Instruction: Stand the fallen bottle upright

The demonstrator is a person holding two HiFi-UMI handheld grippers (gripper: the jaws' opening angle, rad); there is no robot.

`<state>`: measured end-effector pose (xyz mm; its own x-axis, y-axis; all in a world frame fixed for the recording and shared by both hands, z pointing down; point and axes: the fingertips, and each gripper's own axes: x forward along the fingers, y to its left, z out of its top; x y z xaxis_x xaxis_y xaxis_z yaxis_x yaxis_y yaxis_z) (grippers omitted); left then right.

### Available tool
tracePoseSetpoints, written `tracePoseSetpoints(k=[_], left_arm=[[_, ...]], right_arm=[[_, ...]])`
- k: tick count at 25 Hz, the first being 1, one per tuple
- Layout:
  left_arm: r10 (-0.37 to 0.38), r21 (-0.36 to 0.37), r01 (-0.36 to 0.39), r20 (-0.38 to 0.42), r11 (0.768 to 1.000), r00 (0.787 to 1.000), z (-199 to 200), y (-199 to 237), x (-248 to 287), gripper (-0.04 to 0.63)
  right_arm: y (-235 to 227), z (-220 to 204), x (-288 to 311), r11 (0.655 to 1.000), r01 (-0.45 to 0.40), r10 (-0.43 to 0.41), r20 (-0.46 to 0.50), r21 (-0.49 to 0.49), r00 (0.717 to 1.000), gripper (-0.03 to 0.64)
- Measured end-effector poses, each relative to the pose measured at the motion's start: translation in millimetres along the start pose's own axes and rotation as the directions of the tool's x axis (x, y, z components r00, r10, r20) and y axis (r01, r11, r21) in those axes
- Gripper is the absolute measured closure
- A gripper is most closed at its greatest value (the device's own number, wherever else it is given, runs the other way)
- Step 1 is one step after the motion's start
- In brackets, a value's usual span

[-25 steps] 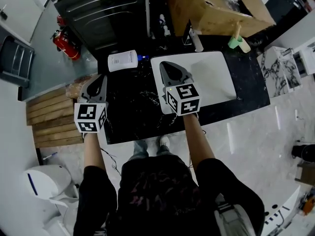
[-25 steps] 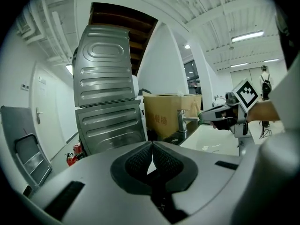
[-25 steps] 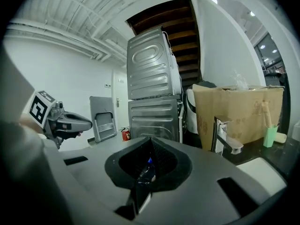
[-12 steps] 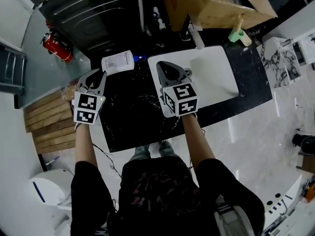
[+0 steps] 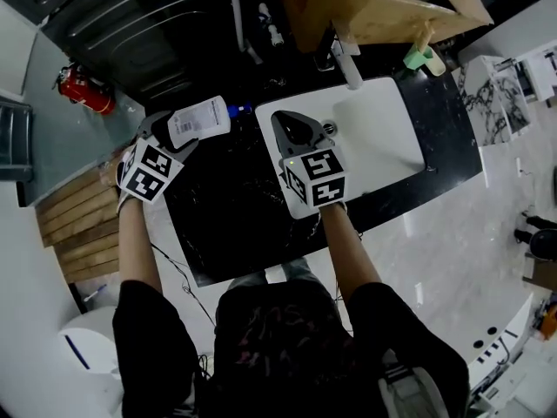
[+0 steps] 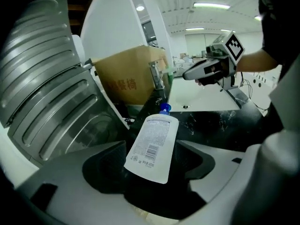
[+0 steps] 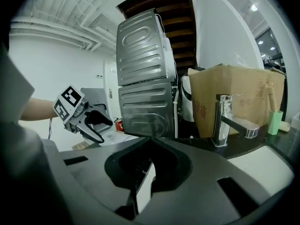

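I've got the L gripper (image 5: 167, 133) jaws just opened wide, either side of the fallen bottle (image 6: 152, 146) at the counter's (image 5: 235, 198) back-left corner, no clamp. R gripper (image 5: 298, 127) shut, empty.

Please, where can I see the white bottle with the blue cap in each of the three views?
Head view: the bottle lies upper left, at the black counter's left end.
Left gripper view: the bottle is at centre, lower half, cap pointing away.
Right gripper view: the bottle is small, left of middle.
Shared landmark: the cardboard box.
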<state>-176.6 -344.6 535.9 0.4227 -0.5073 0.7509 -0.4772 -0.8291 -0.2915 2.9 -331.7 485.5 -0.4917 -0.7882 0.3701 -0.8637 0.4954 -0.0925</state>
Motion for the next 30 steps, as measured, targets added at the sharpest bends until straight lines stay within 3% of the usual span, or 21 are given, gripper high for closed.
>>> tracePoseSetpoints(k=[5,10,18,20,27,30], left_arm=[[-0.151,0.078,0.157,-0.075,0.984,0.986,-4,-4,25,0.239],[-0.21,0.113,0.228,-0.149,0.967,0.966,-10,-5,38,0.233],[-0.209,0.145,0.231,-0.154,0.962,0.966,-12,-4,44,0.237],[-0.208,0.145,0.226,-0.134,0.963,0.969,-11,-3,45,0.238],[-0.219,0.147,0.236,-0.126,0.961,0.968,-12,-4,45,0.241],[-0.223,0.142,0.239,-0.116,0.961,0.968,-12,-4,44,0.241]], right_arm=[[-2,-7,14,1.0,-0.008,0.008,-0.029,-0.009,1.0,0.603],[-6,-13,22,1.0,-0.018,0.018,-0.053,-0.002,0.998,0.568],[-5,-27,40,0.996,-0.093,0.092,-0.114,0.004,0.989,0.47],[-5,-33,49,0.991,-0.127,0.121,-0.149,-0.032,0.981,0.434],[3,-47,79,0.946,-0.255,0.187,-0.307,-0.199,0.933,0.413],[8,-46,88,0.938,-0.275,0.196,-0.328,-0.212,0.924,0.408]])
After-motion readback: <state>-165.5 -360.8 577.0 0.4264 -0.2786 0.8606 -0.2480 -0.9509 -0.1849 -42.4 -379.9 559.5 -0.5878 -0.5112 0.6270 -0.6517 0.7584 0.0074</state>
